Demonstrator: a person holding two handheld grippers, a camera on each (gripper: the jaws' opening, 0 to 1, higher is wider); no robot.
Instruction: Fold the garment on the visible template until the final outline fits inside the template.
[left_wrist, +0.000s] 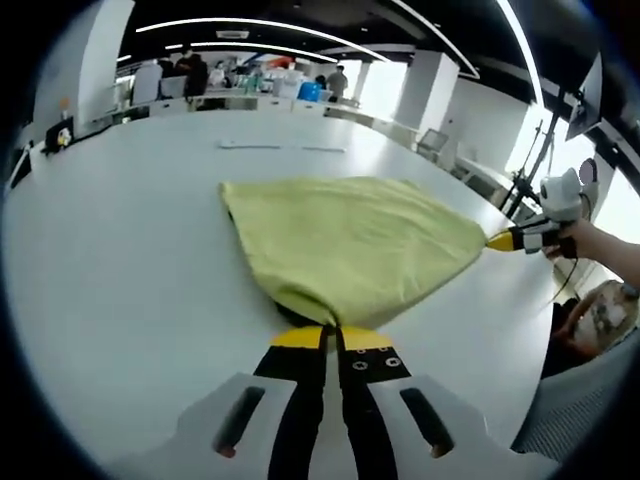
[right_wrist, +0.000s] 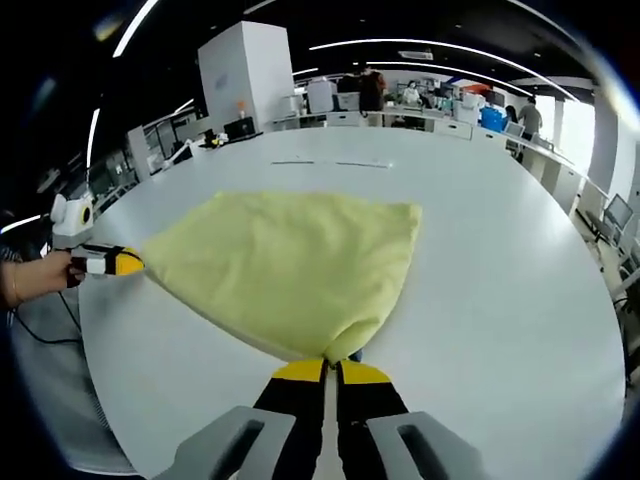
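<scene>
A yellow-green garment (left_wrist: 345, 240) lies spread on the white table (left_wrist: 120, 260), pulled taut between two corners. My left gripper (left_wrist: 332, 338) is shut on its near corner in the left gripper view. At the right of that view the right gripper (left_wrist: 505, 240), held by a hand, pinches the opposite corner. In the right gripper view the same garment (right_wrist: 290, 265) fans out ahead of my right gripper (right_wrist: 330, 368), which is shut on a corner, while the left gripper (right_wrist: 122, 262) grips the corner at the left. Two template marks (left_wrist: 285, 147) show as thin lines beyond the cloth.
The table's edge (left_wrist: 500, 200) curves close behind the garment on the right side of the left gripper view. A person's arm (left_wrist: 610, 250) reaches in there. Desks, monitors and several people (right_wrist: 372, 90) stand far behind. A white pillar (right_wrist: 245, 70) rises at the back.
</scene>
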